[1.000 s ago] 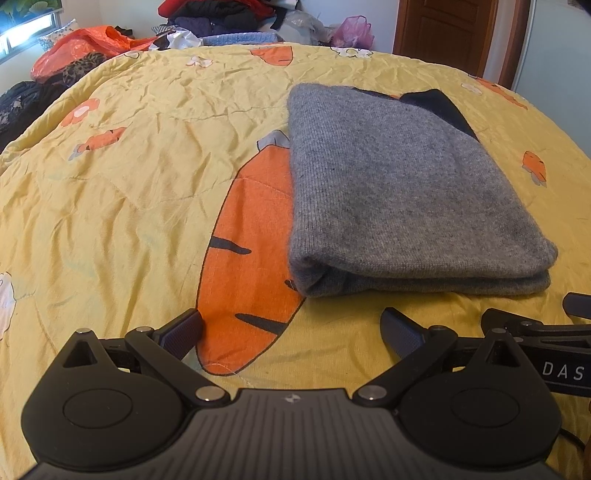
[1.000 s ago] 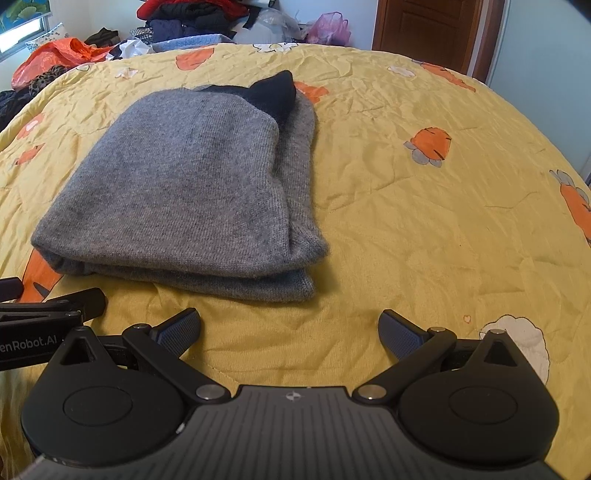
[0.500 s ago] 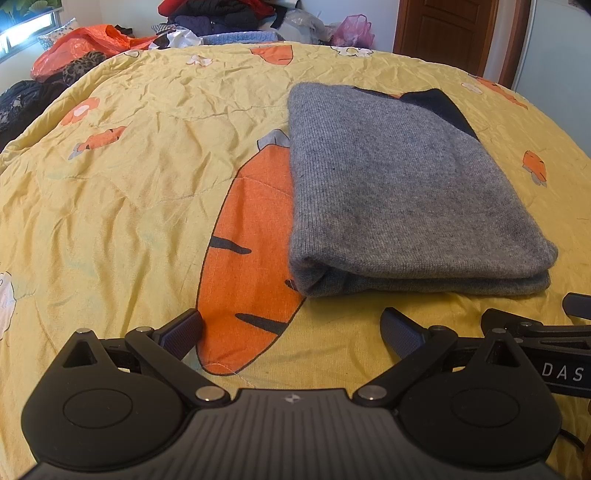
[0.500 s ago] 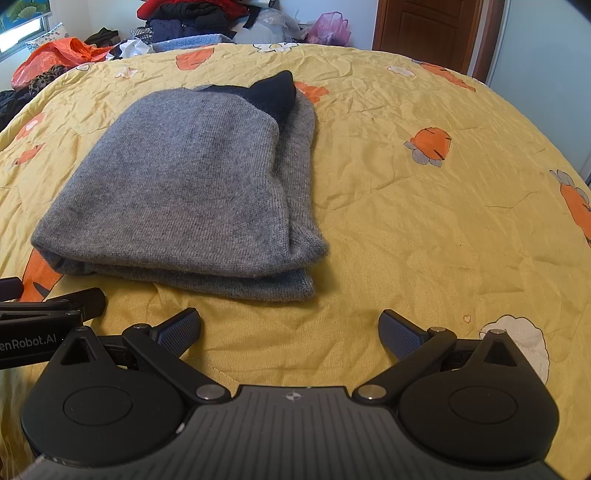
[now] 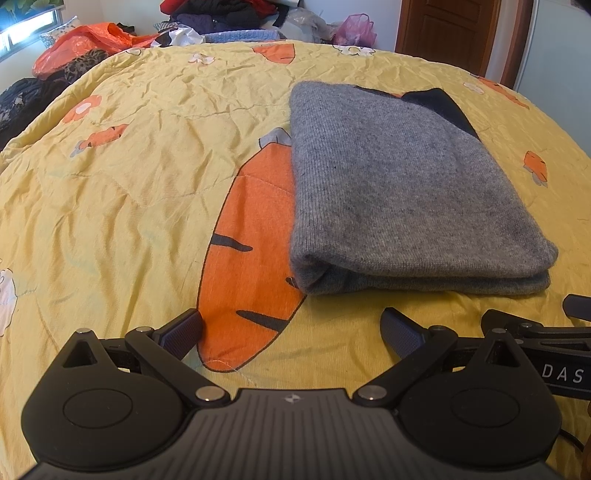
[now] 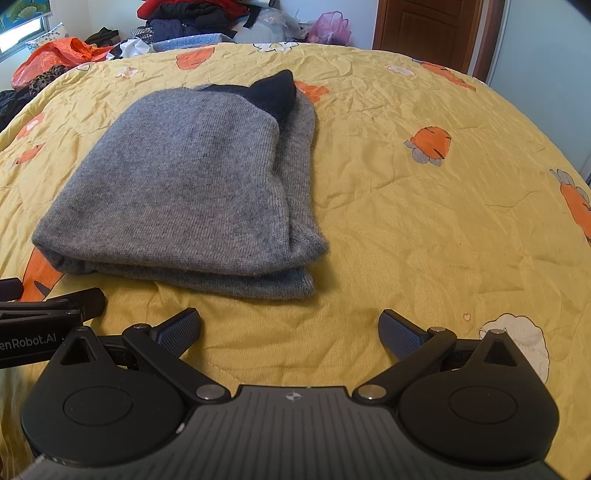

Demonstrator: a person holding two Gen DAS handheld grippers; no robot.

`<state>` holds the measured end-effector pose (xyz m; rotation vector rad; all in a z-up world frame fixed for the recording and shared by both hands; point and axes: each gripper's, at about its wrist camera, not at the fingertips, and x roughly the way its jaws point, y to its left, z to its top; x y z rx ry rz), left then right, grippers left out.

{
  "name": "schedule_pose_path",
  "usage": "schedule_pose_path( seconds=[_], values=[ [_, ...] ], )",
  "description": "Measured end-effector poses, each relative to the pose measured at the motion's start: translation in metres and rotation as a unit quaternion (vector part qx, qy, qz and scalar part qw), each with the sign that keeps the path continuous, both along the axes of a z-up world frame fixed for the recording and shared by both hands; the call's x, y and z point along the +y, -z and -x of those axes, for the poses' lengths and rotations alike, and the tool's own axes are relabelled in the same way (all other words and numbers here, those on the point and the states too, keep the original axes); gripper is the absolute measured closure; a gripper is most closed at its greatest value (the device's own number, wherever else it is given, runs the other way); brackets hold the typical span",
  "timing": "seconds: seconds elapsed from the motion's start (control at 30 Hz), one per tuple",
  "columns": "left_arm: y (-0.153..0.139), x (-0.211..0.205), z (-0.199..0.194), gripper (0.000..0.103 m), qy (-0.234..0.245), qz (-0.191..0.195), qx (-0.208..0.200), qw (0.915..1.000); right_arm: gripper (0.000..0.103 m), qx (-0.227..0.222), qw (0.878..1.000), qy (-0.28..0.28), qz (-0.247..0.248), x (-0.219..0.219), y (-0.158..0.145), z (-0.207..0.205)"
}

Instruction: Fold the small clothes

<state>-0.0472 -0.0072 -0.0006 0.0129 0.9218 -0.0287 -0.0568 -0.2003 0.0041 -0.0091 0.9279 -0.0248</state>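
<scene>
A grey knitted garment (image 5: 402, 192) lies folded into a thick rectangle on the yellow carrot-print bedspread (image 5: 129, 192), with a dark navy part (image 5: 439, 107) showing at its far end. In the right wrist view the same grey garment (image 6: 192, 188) lies ahead and to the left, its navy part (image 6: 273, 92) at the back. My left gripper (image 5: 291, 328) is open, just short of the garment's near left corner, holding nothing. My right gripper (image 6: 290, 328) is open too, near the garment's right corner, apart from it.
A pile of clothes (image 5: 221, 14) and an orange plastic bag (image 5: 85, 40) sit beyond the bed's far edge. A pink bag (image 6: 328, 27) and a wooden door (image 6: 428, 29) stand at the back right. Bare bedspread (image 6: 443, 221) stretches right of the garment.
</scene>
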Motion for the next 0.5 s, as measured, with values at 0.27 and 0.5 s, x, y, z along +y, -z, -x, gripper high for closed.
schedule_pose_path(
  seconds=[0.27,0.5],
  values=[
    [0.0001,0.0006,0.0012,0.0,0.0,0.0,0.0,1.0,0.0,0.0,1.0,0.0,0.0,0.0002,0.0001,0.0],
    [-0.0001,0.0002,0.0003,0.0,0.0,0.001,0.001,1.0,0.0,0.001,1.0,0.0,0.0,0.0,-0.0003,-0.0003]
  ],
)
